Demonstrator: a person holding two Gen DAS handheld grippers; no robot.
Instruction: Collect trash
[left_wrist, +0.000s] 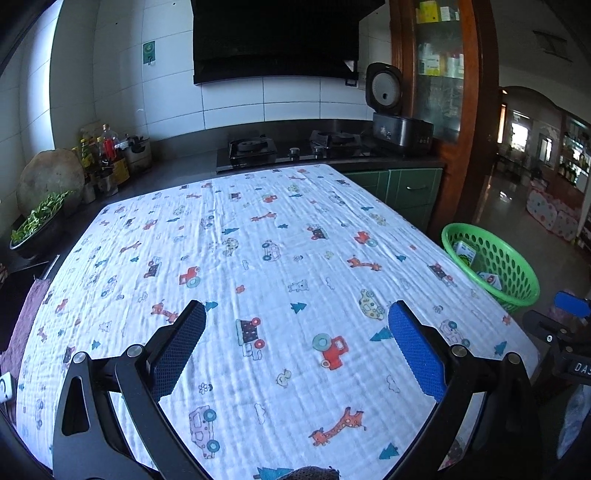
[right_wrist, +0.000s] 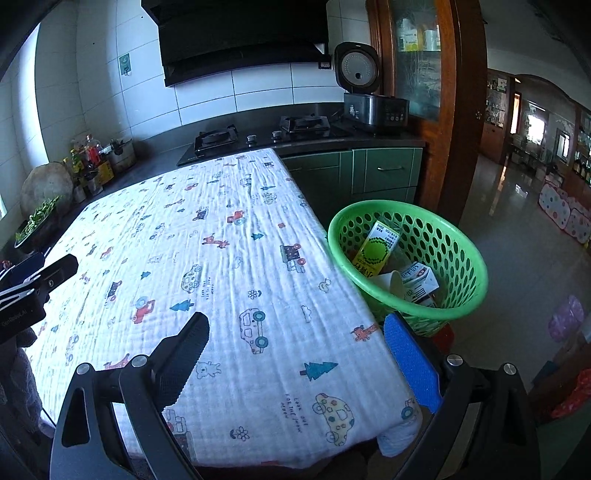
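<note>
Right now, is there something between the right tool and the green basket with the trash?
Nothing visible blocks it. The open right tool hovers over the corner of the patterned white cloth; the green perforated plastic basket stands just beyond the table edge, its top uncovered.

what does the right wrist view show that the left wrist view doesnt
Only the right wrist view looks down into the green basket and shows its contents clearly: a yellow carton, a white carton and a paper cup. Only the left wrist view shows the cloth's whole near left side. Both share the cartoon-print cloth, the stove, the rice cooker, and open, empty grippers: left, right.
</note>
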